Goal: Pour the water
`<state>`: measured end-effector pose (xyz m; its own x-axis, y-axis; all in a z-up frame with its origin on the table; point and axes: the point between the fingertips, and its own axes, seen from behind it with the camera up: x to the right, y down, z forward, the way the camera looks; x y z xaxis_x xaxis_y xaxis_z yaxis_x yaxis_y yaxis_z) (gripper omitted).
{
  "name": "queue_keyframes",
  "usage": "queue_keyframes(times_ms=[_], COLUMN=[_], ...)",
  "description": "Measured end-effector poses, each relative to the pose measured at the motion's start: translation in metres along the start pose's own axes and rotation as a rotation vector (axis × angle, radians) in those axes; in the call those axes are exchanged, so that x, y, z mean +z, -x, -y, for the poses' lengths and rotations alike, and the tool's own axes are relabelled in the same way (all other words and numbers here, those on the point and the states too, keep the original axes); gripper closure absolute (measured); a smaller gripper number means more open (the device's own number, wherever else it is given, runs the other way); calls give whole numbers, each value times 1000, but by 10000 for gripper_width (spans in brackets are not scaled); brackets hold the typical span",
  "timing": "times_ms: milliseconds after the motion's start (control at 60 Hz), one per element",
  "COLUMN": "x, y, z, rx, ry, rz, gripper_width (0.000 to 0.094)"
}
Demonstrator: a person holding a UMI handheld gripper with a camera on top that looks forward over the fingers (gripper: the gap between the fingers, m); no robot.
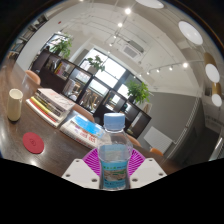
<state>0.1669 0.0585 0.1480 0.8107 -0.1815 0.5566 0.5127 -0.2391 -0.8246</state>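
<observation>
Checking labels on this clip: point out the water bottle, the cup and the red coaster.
water bottle (115, 160), gripper view, on its label, between the gripper (115, 172) fingers.
cup (15, 103), gripper view, on its side wall.
red coaster (33, 141), gripper view, on its centre.

A clear water bottle (115, 160) with a blue cap stands upright, clamped between the gripper's (115, 168) jaws.

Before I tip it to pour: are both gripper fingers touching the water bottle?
Touching. The gripper view shows the water bottle upright between the magenta pads, both against its sides, no gap.
</observation>
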Motion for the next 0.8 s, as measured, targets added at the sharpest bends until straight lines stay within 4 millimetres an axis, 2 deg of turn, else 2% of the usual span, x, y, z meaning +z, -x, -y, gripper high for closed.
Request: queue_keyframes(times_ms=[17,67,183,233,250,333,350,383,517,633,650,800], x=[4,2,8,9,3,2,8,4,10,-3,5,3], y=[13,29,83,102,110,145,151,163,206,238,241,266], z=[11,39,98,119,129,157,159,168,189,201,200,205], rx=[-44,-173,-484,-602,-639,-805,-836,-898,-1171,-1400,-1433,-1627], ry=[-10,-41,-124,-168,-177,-230,-247,-262,-337,-413,-426,-485], rz=[-3,11,-2,-3,-8,-18,-16,-23,-45,-73,-79,-123], gripper_width=[642,643,643,641,643,643,643,642,642,641,641,642])
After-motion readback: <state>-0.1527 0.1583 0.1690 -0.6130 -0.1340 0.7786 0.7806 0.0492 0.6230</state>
